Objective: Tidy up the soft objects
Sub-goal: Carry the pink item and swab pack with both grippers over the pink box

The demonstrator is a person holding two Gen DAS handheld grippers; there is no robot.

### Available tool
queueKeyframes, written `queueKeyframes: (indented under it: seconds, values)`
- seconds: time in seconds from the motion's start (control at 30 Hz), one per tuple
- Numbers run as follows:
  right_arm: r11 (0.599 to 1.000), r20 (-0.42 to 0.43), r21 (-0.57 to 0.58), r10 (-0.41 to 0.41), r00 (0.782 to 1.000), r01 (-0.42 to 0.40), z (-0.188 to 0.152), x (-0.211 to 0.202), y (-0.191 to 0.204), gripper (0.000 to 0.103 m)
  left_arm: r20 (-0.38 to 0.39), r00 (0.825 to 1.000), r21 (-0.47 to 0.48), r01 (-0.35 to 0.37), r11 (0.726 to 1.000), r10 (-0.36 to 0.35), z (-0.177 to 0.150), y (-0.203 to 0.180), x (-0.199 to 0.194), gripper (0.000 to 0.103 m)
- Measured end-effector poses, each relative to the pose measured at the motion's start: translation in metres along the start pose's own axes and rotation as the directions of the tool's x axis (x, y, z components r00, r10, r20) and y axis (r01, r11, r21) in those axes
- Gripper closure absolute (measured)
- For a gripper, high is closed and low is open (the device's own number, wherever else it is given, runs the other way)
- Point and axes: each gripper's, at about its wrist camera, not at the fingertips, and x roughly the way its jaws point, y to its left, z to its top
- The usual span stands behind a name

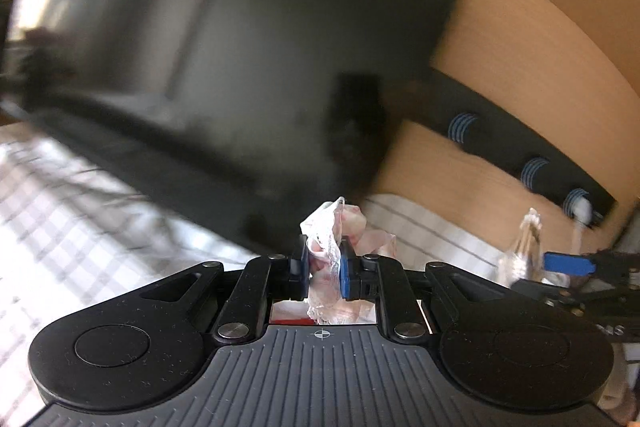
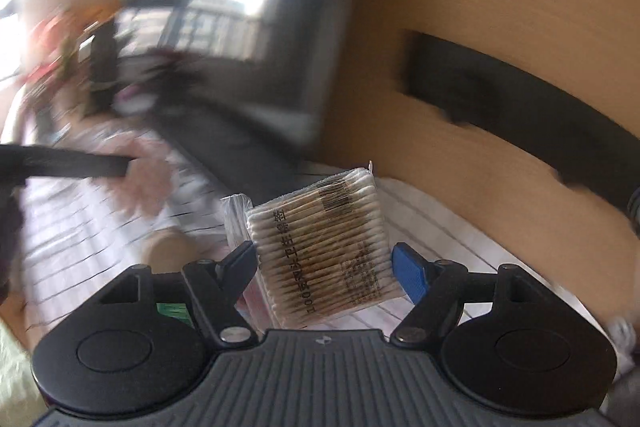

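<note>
1. In the left wrist view, the left gripper (image 1: 324, 269) is seen clamped on a crinkled clear plastic bag (image 1: 330, 247) with pale pink contents, pinched between the blue pads (image 1: 345, 271).
2. In the right wrist view, a flat pack of cotton swabs (image 2: 324, 251) is seen between the spread fingers of the right gripper (image 2: 326, 267); whether both pads touch it cannot be told.
3. A white cloth with dark stripes (image 2: 432, 223) is spread just beyond the pack, below both grippers.
4. To the far right of the left wrist view, the right gripper's blue fingertip (image 1: 568, 263) is visible.
5. Farther off, a large dark screen (image 1: 224, 67) is blurred against a tan wall (image 1: 520, 39).
</note>
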Motion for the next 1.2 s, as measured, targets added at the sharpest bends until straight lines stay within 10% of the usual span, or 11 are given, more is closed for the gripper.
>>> queueKeyframes:
  seconds: [0.23, 0.47, 0.73, 1.07, 1.2]
  values:
    - [0.956, -0.023, 0.155, -0.249, 0.968, 0.249, -0.063, -0.015, -0.095, 0.028, -0.157, 0.964, 0.073, 0.227, 0.971, -0.213, -0.018, -0.103, 0.08, 0.086]
    - [0.922, -0.106, 0.314, -0.204, 0.973, 0.227, -0.127, 0.009, -0.15, 0.028, -0.381, 0.866, 0.001, 0.35, 0.937, -0.324, -0.082, -0.172, 0.185, 0.081]
    - [0.908, -0.174, 0.306, -0.242, 0.955, 0.286, -0.162, 0.042, -0.164, 0.028, -0.61, 0.785, 0.095, 0.211, 0.973, -0.111, -0.146, -0.187, 0.267, 0.079]
    - [0.963, -0.253, 0.163, -0.169, 0.953, 0.214, -0.165, 0.106, -0.118, 0.033, -0.594, 0.765, -0.085, 0.249, 0.965, -0.25, -0.127, -0.15, 0.237, 0.077]
    - [0.962, -0.254, 0.167, -0.169, 0.952, 0.215, -0.168, 0.109, -0.117, 0.032, -0.522, 0.796, -0.094, 0.305, 0.948, -0.307, -0.118, -0.148, 0.219, 0.076]
